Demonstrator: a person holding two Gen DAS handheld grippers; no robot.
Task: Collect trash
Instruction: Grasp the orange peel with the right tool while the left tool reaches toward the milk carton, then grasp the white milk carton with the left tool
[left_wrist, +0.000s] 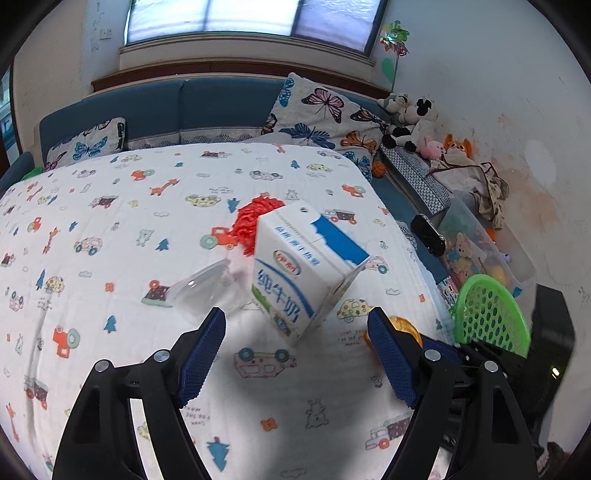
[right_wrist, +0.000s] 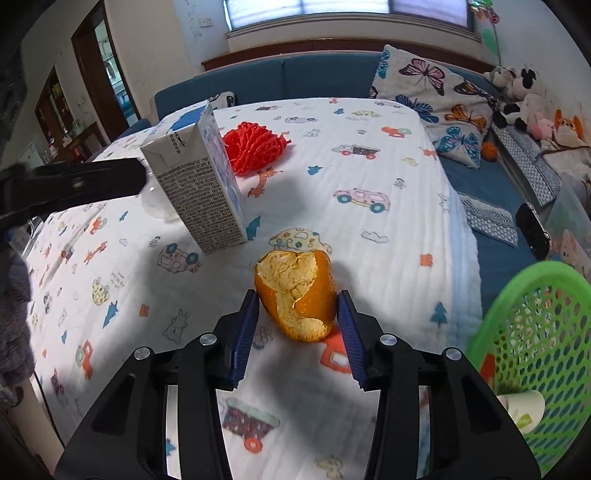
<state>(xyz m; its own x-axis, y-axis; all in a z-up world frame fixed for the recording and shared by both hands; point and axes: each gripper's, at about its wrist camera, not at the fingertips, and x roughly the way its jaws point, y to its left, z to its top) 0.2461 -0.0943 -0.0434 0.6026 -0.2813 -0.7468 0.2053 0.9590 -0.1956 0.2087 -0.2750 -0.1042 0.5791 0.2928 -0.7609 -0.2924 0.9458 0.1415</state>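
Note:
A white and blue milk carton (left_wrist: 303, 269) stands tilted on the patterned table cloth (left_wrist: 110, 229), just ahead of my open, empty left gripper (left_wrist: 297, 325). A clear plastic cup (left_wrist: 207, 288) lies on its side left of the carton. A red foam net (left_wrist: 255, 218) lies behind it. My right gripper (right_wrist: 297, 314) is shut on an orange peel (right_wrist: 295, 295) just above the cloth. The carton (right_wrist: 199, 184) and red net (right_wrist: 255, 147) also show in the right wrist view. A green mesh basket (right_wrist: 535, 350) at the right holds a paper cup (right_wrist: 524, 406).
A blue sofa (left_wrist: 177, 107) with butterfly cushions (left_wrist: 321, 110) runs behind the table. Plush toys (left_wrist: 410, 118) and a clear toy bin (left_wrist: 480, 243) sit at the right by the wall. The green basket (left_wrist: 491, 314) is at the table's right edge.

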